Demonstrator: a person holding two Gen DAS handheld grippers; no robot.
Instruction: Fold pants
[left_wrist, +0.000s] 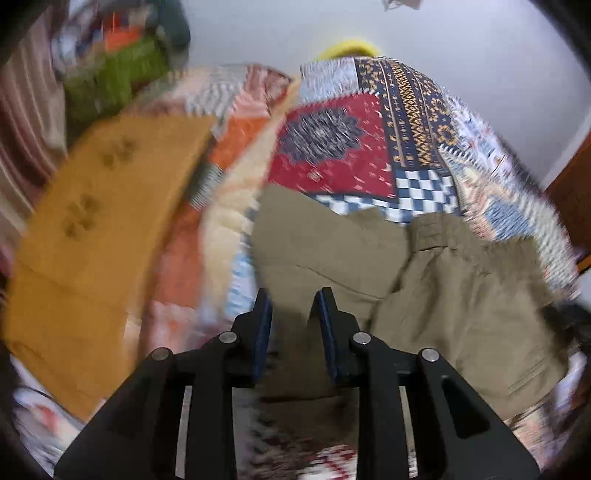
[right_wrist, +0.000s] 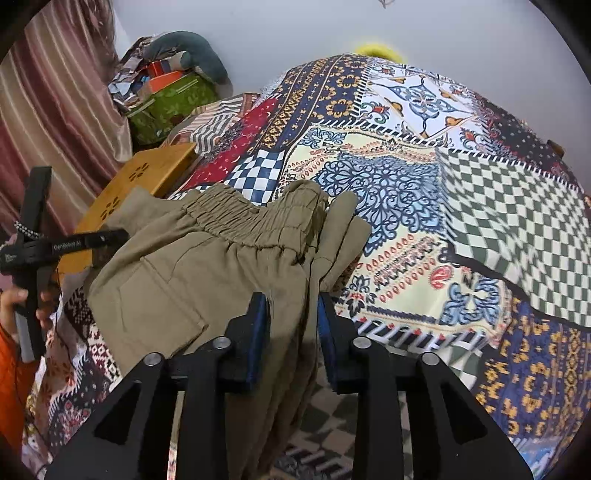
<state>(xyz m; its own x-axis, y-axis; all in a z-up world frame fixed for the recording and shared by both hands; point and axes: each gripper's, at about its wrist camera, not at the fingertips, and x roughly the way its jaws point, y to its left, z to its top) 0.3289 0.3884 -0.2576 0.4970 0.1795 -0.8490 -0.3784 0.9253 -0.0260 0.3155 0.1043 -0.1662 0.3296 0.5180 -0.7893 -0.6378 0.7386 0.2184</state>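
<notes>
While the left gripper (left_wrist: 291, 299) and the right gripper (right_wrist: 291, 302) each stand slightly apart, pads not pressing, the khaki pants (right_wrist: 207, 258) lie folded between their jaws on the patchwork bed cover (right_wrist: 461, 206), beside a wooden tray (right_wrist: 140, 184).

A bed covered by a patchwork bedspread (right_wrist: 406, 177) carries everything. Khaki pants (right_wrist: 207, 266) lie bunched on its near part, elastic waistband pointing away. Just left of the pants, a wooden lap tray (right_wrist: 122, 192) with cut-out flower holes rests on the same bedspread.
</notes>
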